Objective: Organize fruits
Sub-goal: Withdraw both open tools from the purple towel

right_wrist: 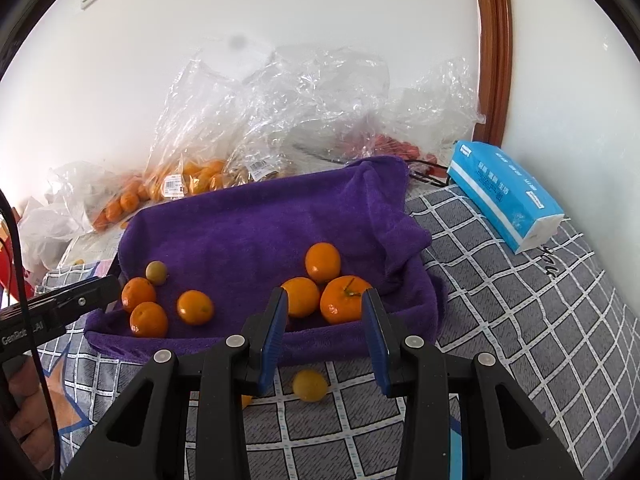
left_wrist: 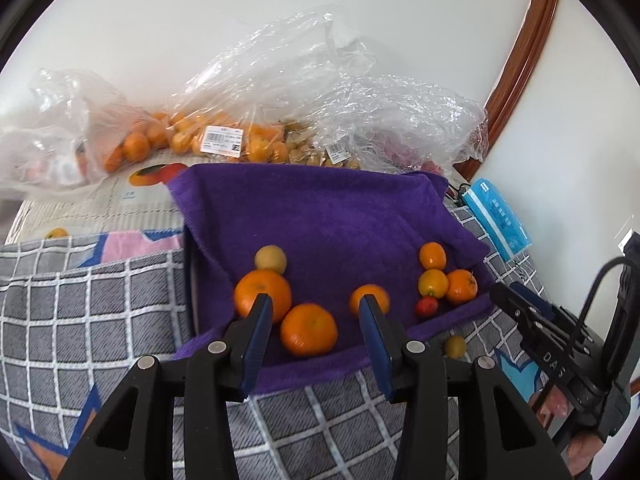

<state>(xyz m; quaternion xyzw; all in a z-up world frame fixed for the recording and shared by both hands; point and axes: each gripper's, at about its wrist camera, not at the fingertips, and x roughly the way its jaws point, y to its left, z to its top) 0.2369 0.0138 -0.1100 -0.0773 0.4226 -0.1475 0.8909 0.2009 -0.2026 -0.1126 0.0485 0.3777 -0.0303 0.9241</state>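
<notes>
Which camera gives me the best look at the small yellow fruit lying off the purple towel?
Right wrist: the yellow fruit lies whole on the checked cloth between the open right gripper fingers. Left wrist shows it smaller, partly hidden behind a finger.

**Your checked bed cover and what rests on it**

Under both your grippers spreads a grey checked cover [right_wrist: 520, 320]. Directly ahead of the fingers a purple towel [right_wrist: 260, 232] lies on it, its near edge just beyond the tips. On your side of that edge, a small yellow fruit [right_wrist: 309, 385] sits on the bare cover, below and between the right gripper's fingers. Ahead and to the right lies a blue tissue pack [right_wrist: 506, 196]. Beyond the towel, clear plastic bags [left_wrist: 224, 136] are piled against the wall.
</notes>
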